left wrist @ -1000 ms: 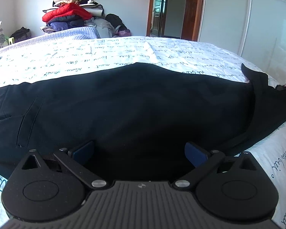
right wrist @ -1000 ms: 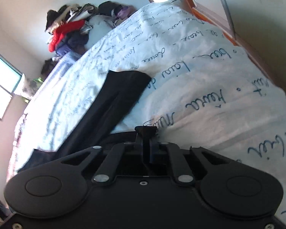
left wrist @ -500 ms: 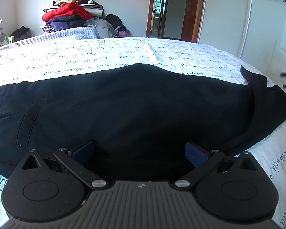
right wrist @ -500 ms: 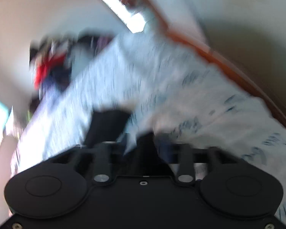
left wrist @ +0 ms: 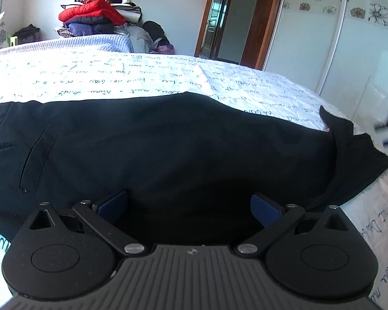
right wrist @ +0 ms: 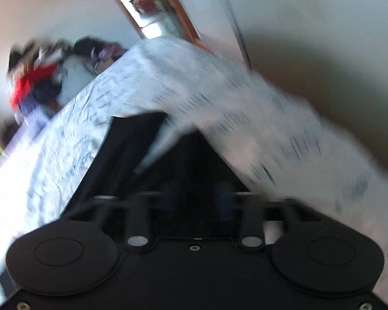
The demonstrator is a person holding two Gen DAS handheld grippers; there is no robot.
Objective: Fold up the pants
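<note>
Left view only: pocket slit on flat black fabric pants [left wrist: 168,149], left hand-held gripper [left wrist: 188,206] wide open, empty. Right view blurry: right hand-held gripper [right wrist: 198,193] opening, gripping nothing, over white script-print bed sheet [right wrist: 219,90].

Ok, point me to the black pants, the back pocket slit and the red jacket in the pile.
black pants [left wrist: 173,144], left wrist view, middle of the flat fabric.
back pocket slit [left wrist: 33,160], left wrist view, midway along the slit.
red jacket [left wrist: 93,13], left wrist view, its top face in the pile.

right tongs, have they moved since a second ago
Yes. The right tongs have pulled back from the black pants: the pants' hem now lies farther ahead, against the printed bedsheet. Jaws are opening, nothing gripped.
</note>
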